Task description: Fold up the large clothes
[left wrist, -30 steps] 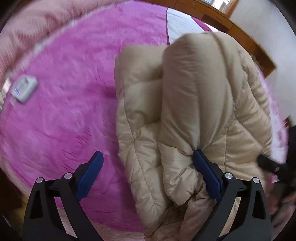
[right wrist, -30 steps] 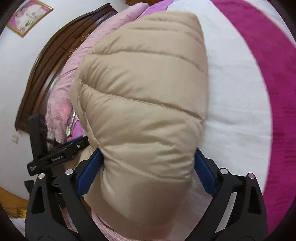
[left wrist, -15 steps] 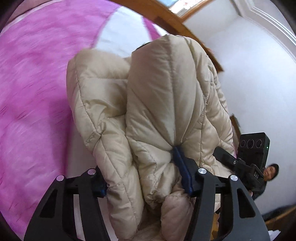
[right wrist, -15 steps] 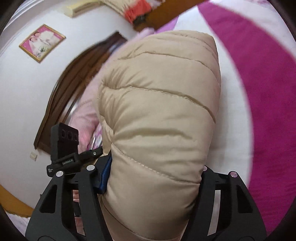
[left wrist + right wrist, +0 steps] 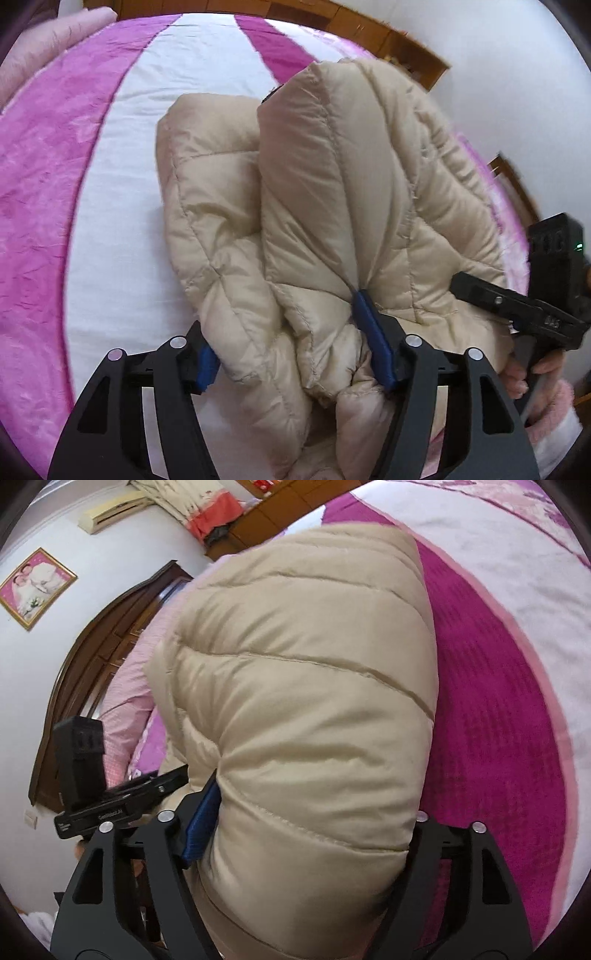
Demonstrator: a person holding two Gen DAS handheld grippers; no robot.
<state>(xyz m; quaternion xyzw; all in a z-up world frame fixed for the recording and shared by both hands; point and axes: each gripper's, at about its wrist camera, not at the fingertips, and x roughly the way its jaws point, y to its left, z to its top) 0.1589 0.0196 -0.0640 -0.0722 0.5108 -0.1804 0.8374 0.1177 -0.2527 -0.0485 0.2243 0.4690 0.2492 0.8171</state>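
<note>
Not much to read here. In the right wrist view, a line of small white lettering sits on the black side rail (image 5: 110, 814) of the left gripper (image 5: 291, 347). It looks like "GenRobot.AI", but it is tiny and soft, so that reading is unsure. In the left wrist view, the black arm (image 5: 517, 310) of the right gripper (image 5: 306, 823) carries 3 pale characters near its hand end, too blurred to make out. Both sets of jaws are easing open with the puffer jacket (image 5: 369, 192) pressed between the pads. The jacket itself shows no label, brand or number.
</note>
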